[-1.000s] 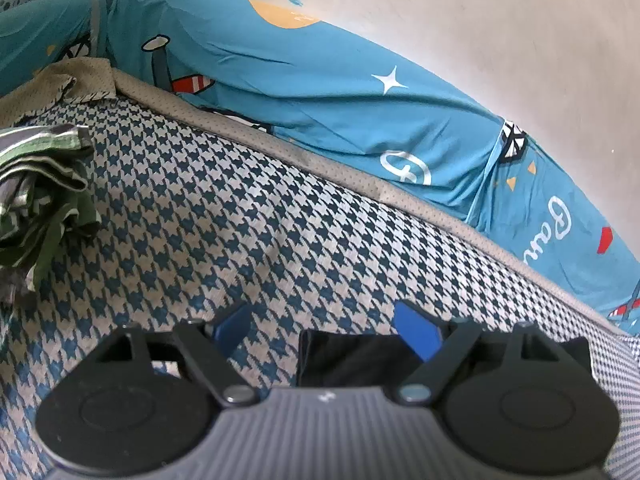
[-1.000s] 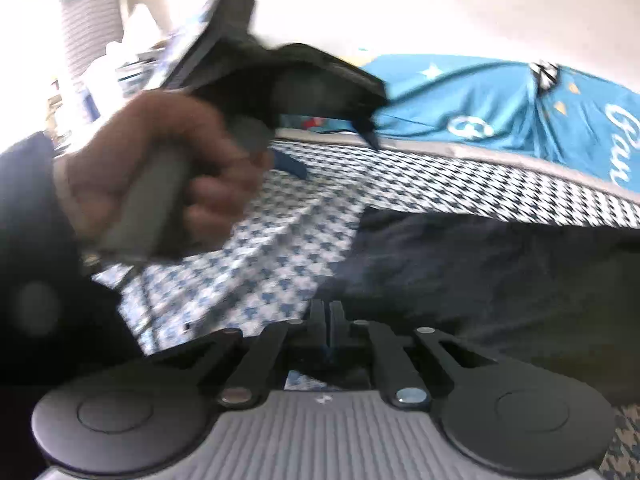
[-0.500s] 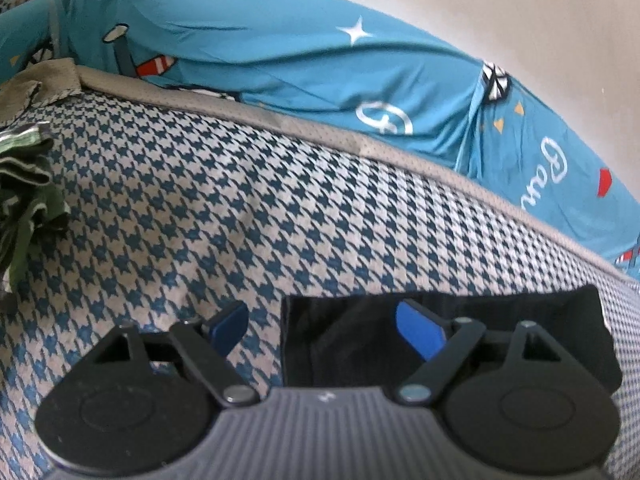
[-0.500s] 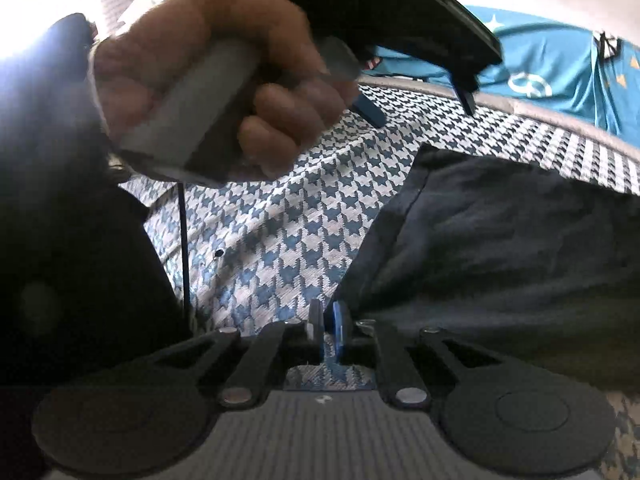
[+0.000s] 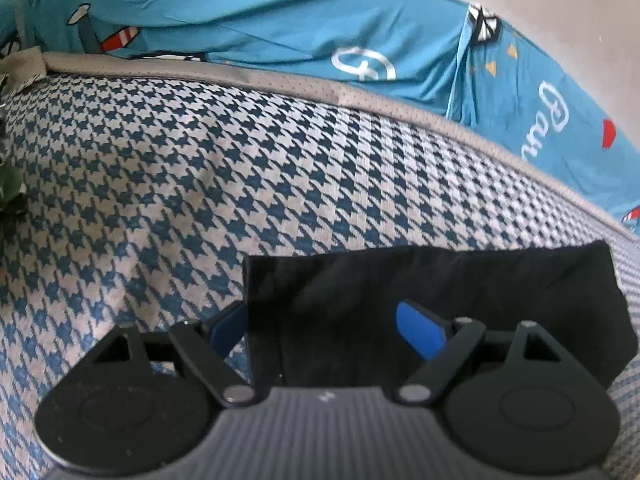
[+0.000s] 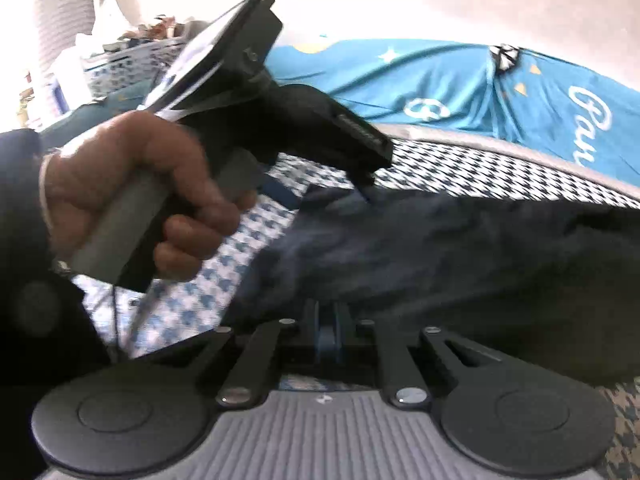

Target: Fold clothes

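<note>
A black garment (image 5: 460, 292) lies flat on the houndstooth bed cover (image 5: 200, 180). My left gripper (image 5: 324, 330) hangs open over it, and the garment's left corner sits between the two blue pads without touching them. From the right wrist view, a hand (image 6: 140, 184) holds that left gripper (image 6: 324, 194) above the garment's far left corner. The garment (image 6: 460, 264) fills the middle of this view. My right gripper (image 6: 328, 336) is shut, its tips at the garment's near edge. I cannot tell whether any cloth is pinched between them.
A teal printed sheet (image 5: 280, 20) is bunched along the far side of the bed, behind a grey border strip (image 5: 280, 80). A bit of green cloth (image 5: 12, 192) shows at the left edge. A white lattice basket (image 6: 128, 64) stands at the back left.
My left gripper has come down and forward onto the black garment's corner, and the green striped clothes have slid almost out of its view. The right gripper stays shut at the near edge.
</note>
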